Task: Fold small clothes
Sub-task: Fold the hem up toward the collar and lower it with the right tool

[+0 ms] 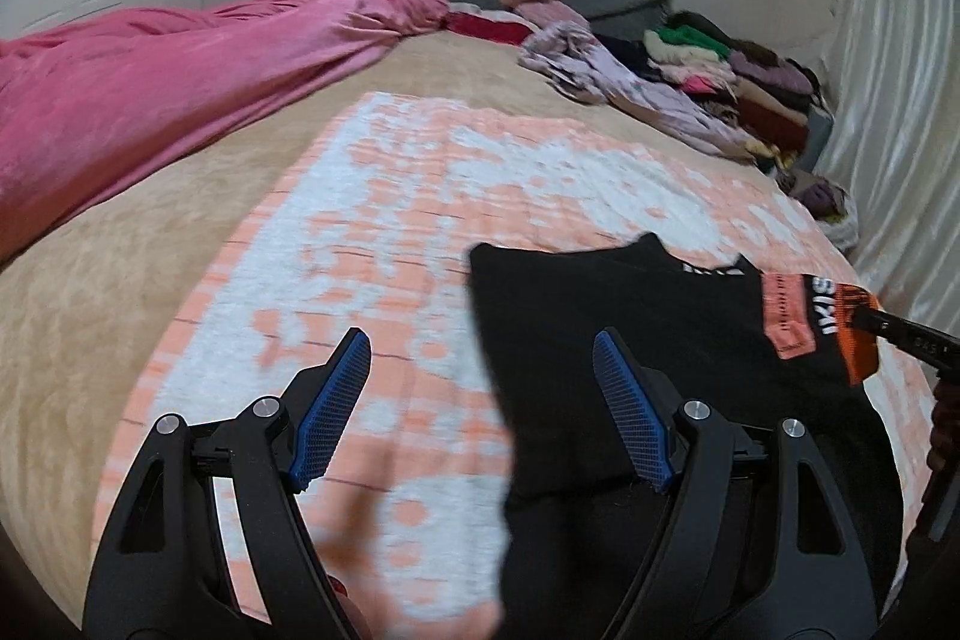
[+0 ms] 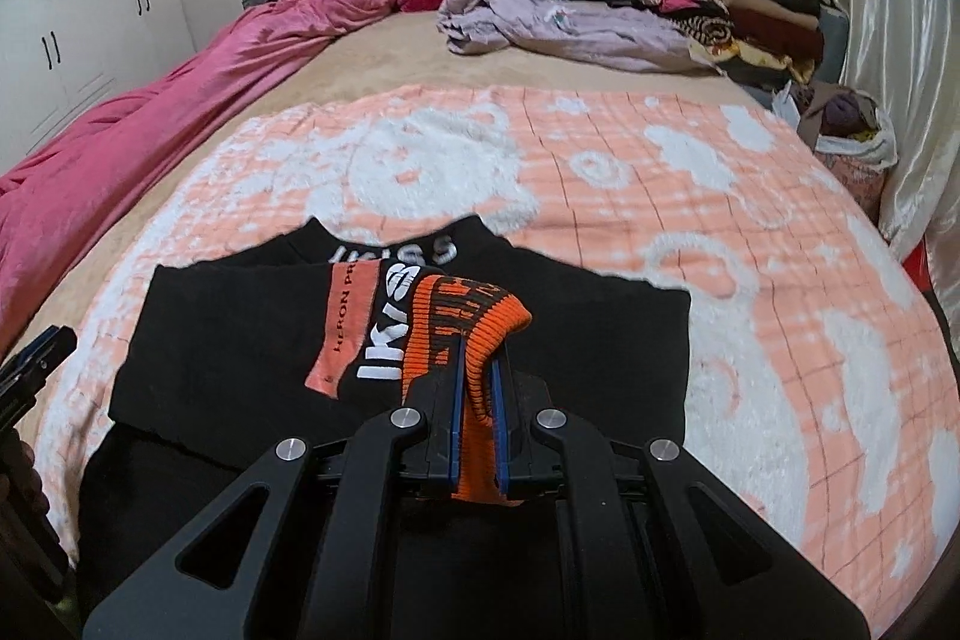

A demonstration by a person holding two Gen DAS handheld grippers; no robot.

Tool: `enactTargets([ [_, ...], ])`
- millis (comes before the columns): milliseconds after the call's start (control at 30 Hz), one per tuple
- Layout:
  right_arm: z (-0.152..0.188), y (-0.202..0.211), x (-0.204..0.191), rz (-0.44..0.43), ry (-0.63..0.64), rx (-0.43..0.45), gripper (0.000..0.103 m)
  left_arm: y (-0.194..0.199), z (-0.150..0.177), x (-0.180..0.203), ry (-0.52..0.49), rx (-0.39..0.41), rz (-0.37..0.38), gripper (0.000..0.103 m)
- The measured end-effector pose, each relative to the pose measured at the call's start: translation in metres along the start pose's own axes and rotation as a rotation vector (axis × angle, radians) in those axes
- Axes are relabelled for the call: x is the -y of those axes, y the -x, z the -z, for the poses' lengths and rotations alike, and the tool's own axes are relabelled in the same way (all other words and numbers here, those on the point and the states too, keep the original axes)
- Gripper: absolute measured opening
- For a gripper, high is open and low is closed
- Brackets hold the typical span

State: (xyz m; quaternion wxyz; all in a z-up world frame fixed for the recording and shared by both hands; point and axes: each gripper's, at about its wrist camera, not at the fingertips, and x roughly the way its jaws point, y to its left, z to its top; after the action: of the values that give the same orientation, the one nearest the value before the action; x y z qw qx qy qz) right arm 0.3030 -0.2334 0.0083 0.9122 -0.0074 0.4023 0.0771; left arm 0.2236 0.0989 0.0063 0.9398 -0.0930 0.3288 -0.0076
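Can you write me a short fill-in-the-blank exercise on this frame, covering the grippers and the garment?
1. The right gripper is shut on the garment's ribbed ____ cuff.
2. The left gripper has jaws that stand ____, holding nothing.
3. The black garment lies on a peach-and-____ blanket.

Missing words: orange; open; white
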Motion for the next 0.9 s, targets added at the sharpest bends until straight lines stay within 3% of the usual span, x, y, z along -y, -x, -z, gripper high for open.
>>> enactTargets([
  [267, 0.008, -0.009, 0.010, 0.035, 0.014, -0.042, 0.007, -0.040, -0.011, 0.053, -0.057, -0.118, -0.024, 0.069],
  [467, 0.016, -0.022, 0.020, 0.063, 0.022, -0.090, 0.007, -0.073, 0.006, 0.066, -0.108, -0.187, -0.016, 0.069],
  [700, 0.025, -0.038, 0.031, 0.112, 0.004, -0.120, 0.010, -0.081, 0.013, 0.060, -0.134, -0.198, -0.008, 0.074],
  [833, 0.026, -0.038, 0.038, 0.255, 0.031, -0.096, 0.011, -0.081, 0.013, 0.057, -0.124, -0.200, 0.003, 0.074],
  [900, 0.028, -0.027, 0.045, 0.208, -0.012, -0.071, 0.012, -0.078, 0.012, 0.055, -0.122, -0.193, 0.011, 0.074],
])
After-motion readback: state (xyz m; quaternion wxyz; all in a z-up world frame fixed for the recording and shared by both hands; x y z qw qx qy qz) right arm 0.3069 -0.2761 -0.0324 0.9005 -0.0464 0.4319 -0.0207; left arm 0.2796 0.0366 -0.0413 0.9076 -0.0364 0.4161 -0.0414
